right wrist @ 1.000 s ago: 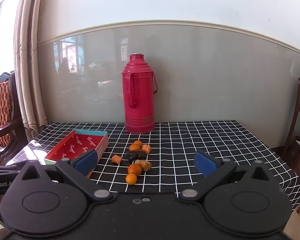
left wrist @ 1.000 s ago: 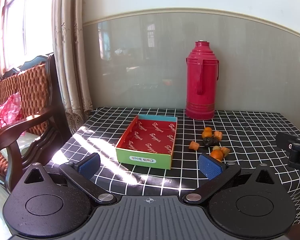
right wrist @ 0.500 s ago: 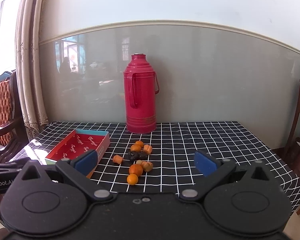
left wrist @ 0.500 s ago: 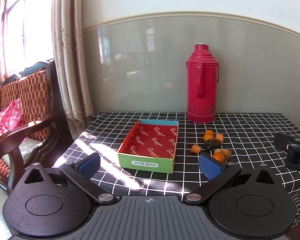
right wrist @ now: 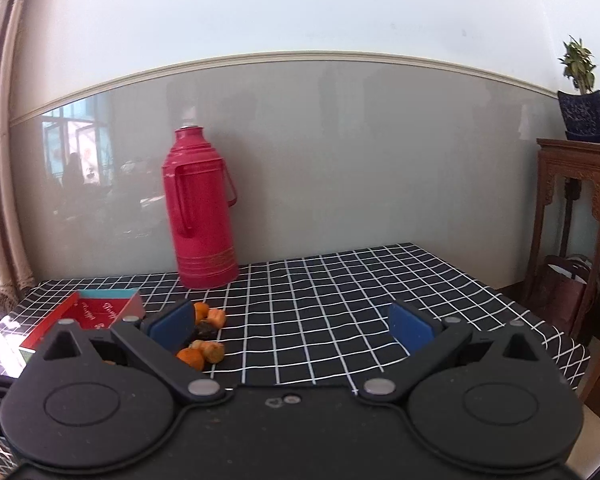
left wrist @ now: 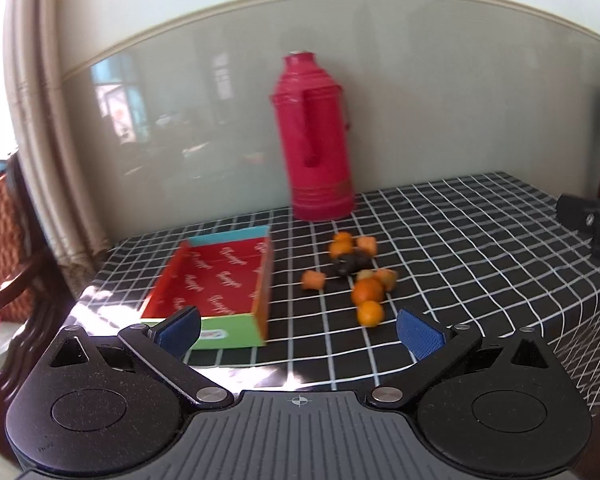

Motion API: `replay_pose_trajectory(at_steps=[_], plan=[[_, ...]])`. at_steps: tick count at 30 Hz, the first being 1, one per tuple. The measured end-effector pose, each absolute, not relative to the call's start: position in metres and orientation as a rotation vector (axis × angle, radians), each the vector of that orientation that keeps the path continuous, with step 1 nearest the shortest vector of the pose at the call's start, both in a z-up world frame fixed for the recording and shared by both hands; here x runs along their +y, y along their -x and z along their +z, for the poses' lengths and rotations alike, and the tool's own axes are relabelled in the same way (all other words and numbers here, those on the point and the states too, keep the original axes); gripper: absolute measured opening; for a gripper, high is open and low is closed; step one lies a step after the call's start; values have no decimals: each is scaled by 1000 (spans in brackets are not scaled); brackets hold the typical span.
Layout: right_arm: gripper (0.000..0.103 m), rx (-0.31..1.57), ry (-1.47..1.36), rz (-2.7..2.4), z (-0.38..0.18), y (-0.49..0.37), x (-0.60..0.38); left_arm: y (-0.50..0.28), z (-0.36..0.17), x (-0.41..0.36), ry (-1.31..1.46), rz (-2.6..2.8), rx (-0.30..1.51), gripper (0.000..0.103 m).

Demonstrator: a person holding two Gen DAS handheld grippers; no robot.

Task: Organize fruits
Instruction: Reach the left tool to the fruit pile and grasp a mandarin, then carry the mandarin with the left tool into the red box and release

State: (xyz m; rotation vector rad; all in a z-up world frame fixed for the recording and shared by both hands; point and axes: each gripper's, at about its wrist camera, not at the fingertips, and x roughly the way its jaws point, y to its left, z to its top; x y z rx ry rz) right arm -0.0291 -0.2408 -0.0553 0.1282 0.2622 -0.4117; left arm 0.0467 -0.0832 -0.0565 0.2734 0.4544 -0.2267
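Left wrist view: fruit sorting not yet begun.
Both left gripper point(left wrist: 299, 328) and right gripper point(right wrist: 291, 324) spread wide, holding nothing. Fruits point(left wrist: 354, 274) all loose on checked tablecloth point(left wrist: 460, 248), just beside box point(left wrist: 216, 276), box empty. Red thermos point(left wrist: 314, 140) behind, well apart, not blocking the way.
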Motion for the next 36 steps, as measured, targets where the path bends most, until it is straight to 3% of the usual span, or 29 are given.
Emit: replay_pose_trajectory(at_steps=[16, 17, 19, 25, 27, 28, 30, 32, 36], plan=[[97, 298, -220, -527, -127, -5, -304, -143, -148, -162, -310, -318, 514, 101], [97, 299, -221, -524, -129, -9, -304, -148, -152, -164, -307, -321, 523, 86], [97, 300, -216, -517, -134, -17, -301, -160, -160, -168, -303, -343, 570, 66], [97, 312, -204, -501, -143, -32, -297, -177, -177, -173, -290, -359, 613, 65], [97, 315, -204, -499, -145, -34, -297, -179, -182, -174, -291, -364, 621, 57], [97, 318, -204, -499, -146, -34, -296, -182, -185, -175, -293, -368, 633, 45], [97, 325, -205, -500, -147, -36, -296, -184, -188, -173, -273, -372, 634, 43], [97, 330, -207, -502, -148, -38, -296, -185, -188, -172, -270, -374, 630, 32], [97, 345, -218, -492, -149, -44, -295, -182, -187, -166, -270, -367, 585, 32]])
